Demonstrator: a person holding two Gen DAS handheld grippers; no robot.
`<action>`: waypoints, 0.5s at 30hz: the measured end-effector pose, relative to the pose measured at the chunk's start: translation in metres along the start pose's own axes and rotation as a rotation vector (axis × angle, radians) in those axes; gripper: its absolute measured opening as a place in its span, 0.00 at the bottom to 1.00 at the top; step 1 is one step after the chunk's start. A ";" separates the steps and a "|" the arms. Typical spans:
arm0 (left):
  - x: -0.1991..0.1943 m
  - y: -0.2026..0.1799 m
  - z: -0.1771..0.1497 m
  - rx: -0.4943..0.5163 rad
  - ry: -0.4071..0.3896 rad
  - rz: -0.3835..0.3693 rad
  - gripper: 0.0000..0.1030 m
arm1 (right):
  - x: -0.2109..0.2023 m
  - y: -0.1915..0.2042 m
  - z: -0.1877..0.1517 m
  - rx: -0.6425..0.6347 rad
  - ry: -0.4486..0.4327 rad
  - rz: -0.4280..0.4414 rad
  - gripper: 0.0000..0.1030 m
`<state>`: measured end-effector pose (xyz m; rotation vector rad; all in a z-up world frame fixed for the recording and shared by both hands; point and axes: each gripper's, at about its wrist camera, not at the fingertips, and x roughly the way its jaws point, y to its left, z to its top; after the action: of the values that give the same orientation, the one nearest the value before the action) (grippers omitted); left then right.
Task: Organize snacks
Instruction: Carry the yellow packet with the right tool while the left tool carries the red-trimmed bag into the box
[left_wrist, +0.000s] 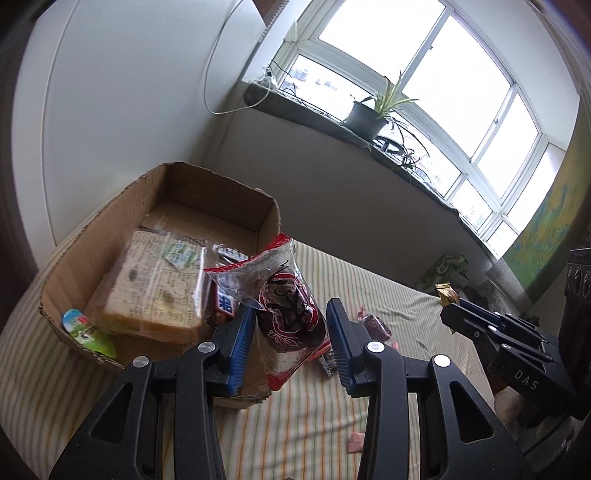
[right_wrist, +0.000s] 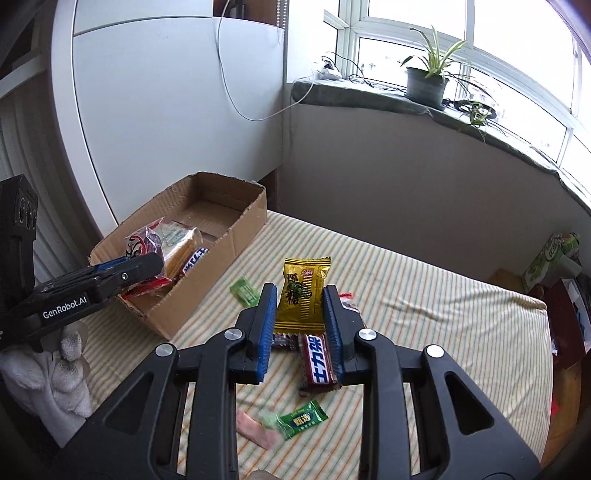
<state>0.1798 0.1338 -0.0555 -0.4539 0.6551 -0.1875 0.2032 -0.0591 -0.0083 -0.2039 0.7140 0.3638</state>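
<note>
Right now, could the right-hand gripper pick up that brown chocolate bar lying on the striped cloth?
Probably not yet. The right gripper is already clamped on a gold candy packet, so its jaws are occupied. The brown chocolate bar lies uncovered just beneath it, so once the packet is dropped off, the way looks free.

Daylight is pouring in through the window (left_wrist: 424, 66), blowing the panes out to pure white while the wall below is sitting in shade. Both fisheye views are bending straight lines hard — corners are darkening, and shadows on the striped bedsheet (right_wrist: 424, 295) are staying soft.
</note>
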 end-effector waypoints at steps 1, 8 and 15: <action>-0.001 0.004 0.000 -0.005 0.001 0.004 0.37 | 0.002 0.004 0.003 -0.006 -0.001 0.007 0.26; -0.006 0.019 -0.001 -0.028 -0.002 0.023 0.37 | 0.023 0.027 0.034 -0.009 -0.007 0.071 0.26; -0.003 0.019 -0.005 -0.021 0.016 0.025 0.37 | 0.050 0.056 0.068 -0.034 -0.009 0.121 0.26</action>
<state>0.1749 0.1501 -0.0659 -0.4646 0.6790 -0.1614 0.2566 0.0254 0.0053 -0.1914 0.7136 0.4917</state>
